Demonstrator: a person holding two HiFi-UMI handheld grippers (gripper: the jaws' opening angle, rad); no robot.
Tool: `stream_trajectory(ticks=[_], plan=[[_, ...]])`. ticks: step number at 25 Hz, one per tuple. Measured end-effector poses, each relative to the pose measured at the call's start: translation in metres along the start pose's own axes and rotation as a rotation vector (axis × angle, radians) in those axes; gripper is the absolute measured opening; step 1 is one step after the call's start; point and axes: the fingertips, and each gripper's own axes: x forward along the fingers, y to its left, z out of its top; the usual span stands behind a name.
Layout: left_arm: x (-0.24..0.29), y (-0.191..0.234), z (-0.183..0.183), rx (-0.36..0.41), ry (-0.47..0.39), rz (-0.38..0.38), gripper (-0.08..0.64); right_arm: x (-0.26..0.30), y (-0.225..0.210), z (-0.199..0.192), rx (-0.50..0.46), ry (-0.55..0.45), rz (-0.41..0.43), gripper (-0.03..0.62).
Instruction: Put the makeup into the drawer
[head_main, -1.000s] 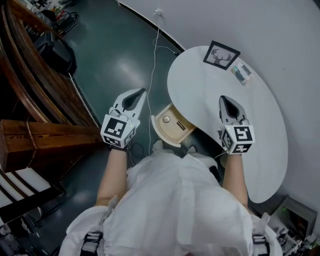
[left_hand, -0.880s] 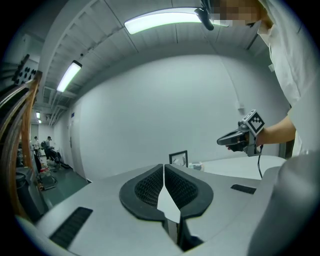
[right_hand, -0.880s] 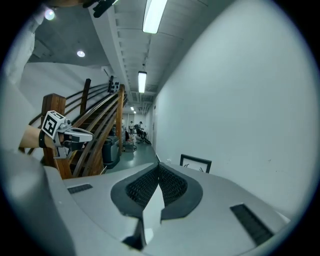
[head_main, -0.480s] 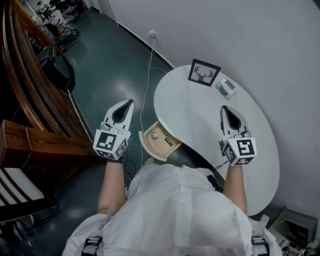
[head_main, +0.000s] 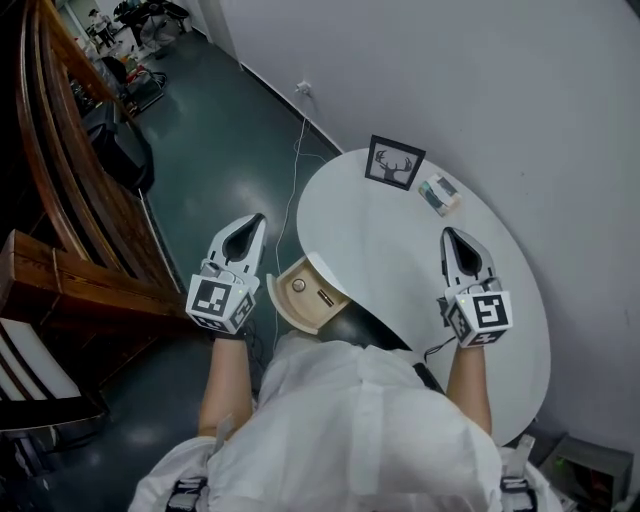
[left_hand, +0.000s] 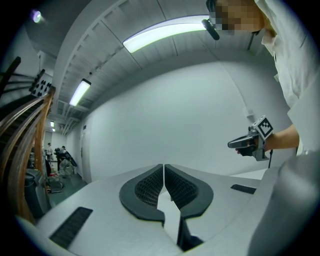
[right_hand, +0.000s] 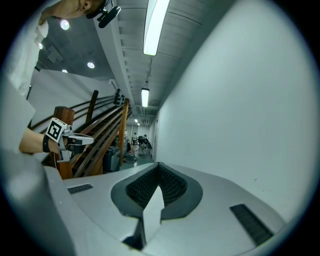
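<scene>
Both grippers are closed and hold nothing. The left gripper (head_main: 256, 222) has its jaws pressed together with only air in front of them, and the right gripper (head_main: 452, 235) shows the same. Each one is held level in front of the person (head_main: 350, 420) in the white shirt. The left one is over the dark floor (head_main: 220, 130) and the right one is over the table.

The round white table (head_main: 400, 260) stands against the pale wall (head_main: 500, 90). At its near left edge a wooden drawer (head_main: 278, 305) is pulled open. It sits between the two grippers, just beside the left one. Inside it lie a small round thing (head_main: 298, 285) and a small dark piece (head_main: 325, 298); what they are I cannot tell.

At the far edge of the table is a picture frame (head_main: 393, 162) with a deer's head on it. Just to the right of it lies the makeup case (head_main: 438, 193), a small flat box on the table top. It is ahead of the right gripper, well apart from it, and nothing touches it. From the left gripper it is farther, across the table, and it is outside the drawer.
</scene>
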Motion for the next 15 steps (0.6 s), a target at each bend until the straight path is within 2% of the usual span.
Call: stream_trajectory(ticks=[6, 15], plan=[[-0.003, -0.014, 0.005, -0.025, -0.019, 0.022, 0.025, -0.012, -0.006, -0.001, 0.002, -0.005, 0.021, 0.009], [0.004, -0.036, 0.001, -0.010, 0.000, -0.002, 0.025, -0.025, -0.020, -0.009, 0.019, -0.012, 0.003, 0.009]])
